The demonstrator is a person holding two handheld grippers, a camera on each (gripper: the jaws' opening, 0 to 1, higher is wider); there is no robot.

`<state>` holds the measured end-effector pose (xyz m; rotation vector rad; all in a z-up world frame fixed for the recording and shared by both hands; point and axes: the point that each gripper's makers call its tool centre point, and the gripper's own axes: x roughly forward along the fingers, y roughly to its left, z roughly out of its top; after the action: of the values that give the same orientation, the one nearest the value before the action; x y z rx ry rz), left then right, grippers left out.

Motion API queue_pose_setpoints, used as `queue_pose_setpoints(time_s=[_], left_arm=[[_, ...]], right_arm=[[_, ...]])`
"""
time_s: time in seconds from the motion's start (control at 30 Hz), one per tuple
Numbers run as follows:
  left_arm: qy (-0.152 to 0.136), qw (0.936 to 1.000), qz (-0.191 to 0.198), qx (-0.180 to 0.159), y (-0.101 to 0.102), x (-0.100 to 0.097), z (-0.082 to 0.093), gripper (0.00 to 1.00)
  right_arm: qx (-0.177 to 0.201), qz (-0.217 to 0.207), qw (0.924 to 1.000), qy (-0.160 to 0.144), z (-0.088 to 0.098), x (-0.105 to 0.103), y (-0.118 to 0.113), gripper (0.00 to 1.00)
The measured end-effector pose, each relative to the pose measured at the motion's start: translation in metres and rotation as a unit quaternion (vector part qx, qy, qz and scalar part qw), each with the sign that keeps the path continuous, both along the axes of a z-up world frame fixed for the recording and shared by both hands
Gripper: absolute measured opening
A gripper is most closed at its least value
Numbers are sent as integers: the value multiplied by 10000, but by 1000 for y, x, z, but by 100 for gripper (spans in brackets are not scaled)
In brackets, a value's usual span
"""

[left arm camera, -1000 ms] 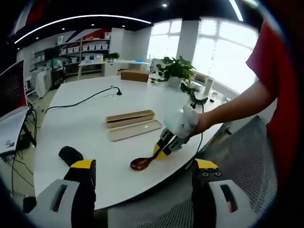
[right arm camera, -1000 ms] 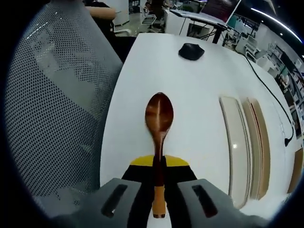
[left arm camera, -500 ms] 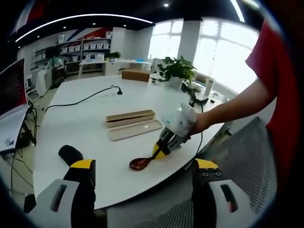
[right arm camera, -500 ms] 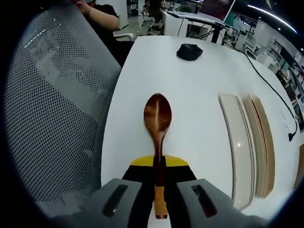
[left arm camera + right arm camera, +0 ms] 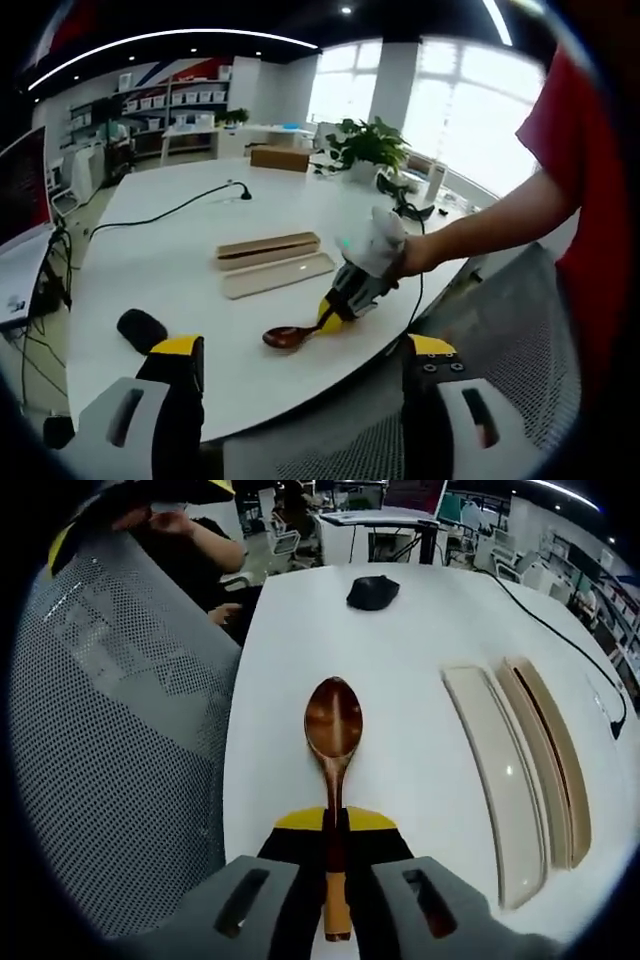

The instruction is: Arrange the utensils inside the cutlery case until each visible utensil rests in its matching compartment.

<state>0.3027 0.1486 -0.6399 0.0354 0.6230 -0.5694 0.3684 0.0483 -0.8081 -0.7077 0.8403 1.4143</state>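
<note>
Open-plan office or lab space. Big white meeting table [image 5: 190, 270] with a black cable [image 5: 165, 214] run across it, mesh-back office chair [image 5: 120, 730] pulled up at the edge. Shelving with storage boxes [image 5: 185, 100] along the far wall, more desks [image 5: 235, 135] behind, monitor [image 5: 412, 494] on a stand. Large windows [image 5: 470, 110], potted plant [image 5: 365, 150], strip and recessed ceiling lights [image 5: 160, 42].

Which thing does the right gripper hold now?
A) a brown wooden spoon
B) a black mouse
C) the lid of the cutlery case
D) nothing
A: in the right gripper view, the right gripper is shut on the handle of the wooden spoon, whose bowl points forward over the white table.
</note>
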Motion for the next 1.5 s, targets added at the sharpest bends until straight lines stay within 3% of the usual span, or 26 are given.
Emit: queue_pose_setpoints(time_s=[0.13, 0.2, 0.23, 0.6, 1.27, 1.5], left_arm=[[104, 9999, 4, 28, 0, -2, -2, 81], [326, 9994, -113, 6, -5, -8, -5, 70], [251, 9996, -126, 78, -5, -7, -4, 68], [46, 9995, 98, 288, 4, 0, -4, 94], [-63, 9996, 149, 211, 8, 1, -1, 92], [-121, 9998, 100, 113, 5, 1, 2, 91]], right_arm=[[79, -181, 9998, 65, 2, 2, -2, 1], [115, -241, 9996, 77, 3, 3, -3, 1], [152, -255, 9995, 77, 5, 2, -4, 1], [133, 3, 9997, -214, 2, 3, -12, 1], [27, 16, 9992, -392, 4, 6, -19, 1], [85, 121, 9989, -439, 26, 10, -11, 1]])
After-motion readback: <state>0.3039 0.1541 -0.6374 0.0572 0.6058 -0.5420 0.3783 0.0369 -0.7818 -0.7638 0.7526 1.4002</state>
